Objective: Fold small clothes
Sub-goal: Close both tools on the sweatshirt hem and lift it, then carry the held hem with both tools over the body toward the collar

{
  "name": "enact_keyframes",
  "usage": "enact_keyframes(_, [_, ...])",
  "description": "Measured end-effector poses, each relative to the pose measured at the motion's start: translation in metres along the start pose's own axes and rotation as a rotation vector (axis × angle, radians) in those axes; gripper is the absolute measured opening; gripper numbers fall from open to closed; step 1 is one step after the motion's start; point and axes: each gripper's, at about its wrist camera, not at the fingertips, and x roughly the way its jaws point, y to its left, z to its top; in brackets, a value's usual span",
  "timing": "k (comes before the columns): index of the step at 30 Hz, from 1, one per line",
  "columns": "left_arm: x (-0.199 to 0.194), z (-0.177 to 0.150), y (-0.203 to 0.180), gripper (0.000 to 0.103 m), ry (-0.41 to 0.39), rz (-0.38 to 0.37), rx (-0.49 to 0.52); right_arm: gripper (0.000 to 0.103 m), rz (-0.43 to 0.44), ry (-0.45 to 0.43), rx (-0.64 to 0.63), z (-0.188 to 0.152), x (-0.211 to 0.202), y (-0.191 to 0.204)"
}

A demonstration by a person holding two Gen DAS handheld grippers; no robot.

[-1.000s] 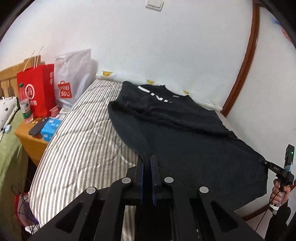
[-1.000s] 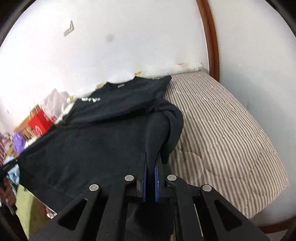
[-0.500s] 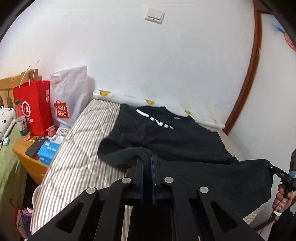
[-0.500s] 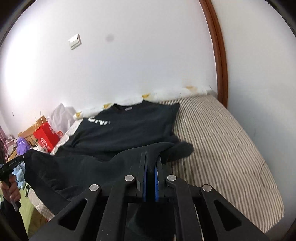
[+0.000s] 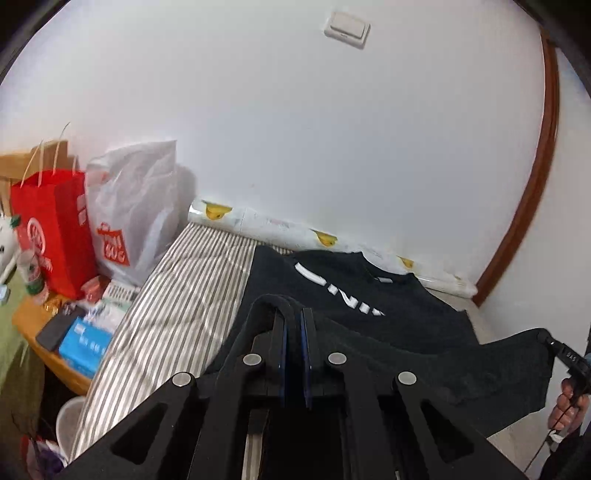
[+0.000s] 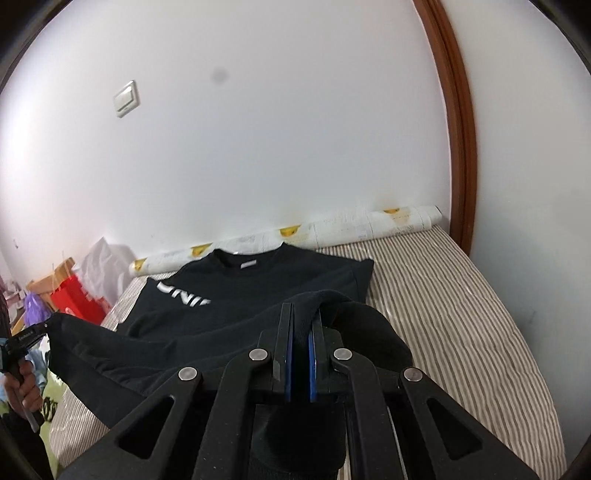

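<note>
A: Left gripper [image 5: 293,314], lower centre of its own view: the blue-lined jaws are nearly together, pinched on a hem corner of the black sweatshirt [image 5: 369,310]. The cloth loops over the fingertips.

B: Right gripper [image 6: 300,310], same place in its own view: jaws narrow, clamped on the opposite hem corner, with fabric bunched over the right finger.

A: Pose: both tools are raised above the bed [image 6: 461,314] and pointing toward the wall. The hem edge hangs taut between them. At the right edge of the left view, the right tool's tip shows with cloth in it and bare fingers [image 5: 565,406] wrapped round the handle. At the left edge of the right view, the mirror case: a hand [image 6: 24,384] on the left tool's handle.

B: Location of garment: the collar half lies flat on the striped mattress at mid-frame, neck toward the wall; the lower half is lifted off it.

A: Writing: white chest print, partly covered, reads "UNI" in the right view. A small pale neck label [image 6: 248,264], text illegible. The white plastic bag [image 5: 133,210], middle left, carries an orange logo, blurred. The red paper bag [image 5: 55,229] beside it has a white round emblem.

B: Counts: one sweatshirt, two grippers, two bags, one wall switch [image 5: 346,25] at top centre.
</note>
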Motion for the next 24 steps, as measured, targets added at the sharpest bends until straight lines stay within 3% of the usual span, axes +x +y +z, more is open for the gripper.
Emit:
enact_keyframes(4, [0.043,0.013,-0.008,0.007,-0.027,0.022,0.048,0.006,-0.005,-0.017,-0.017,0.012,0.041,0.0])
enact_keyframes(12, [0.115,0.027,0.004,0.007,-0.017,0.044,0.017,0.006,-0.004,-0.012,0.067,0.024,0.128,-0.022])
enact_keyframes(18, [0.156,0.018,0.011,0.007,0.035,0.1,0.024,0.006,-0.047,0.066,0.121,0.017,0.189,-0.043])
enact_keyframes(24, [0.178,0.006,0.011,0.007,0.104,0.148,0.072,0.006,-0.068,0.145,0.132,0.008,0.212,-0.053])
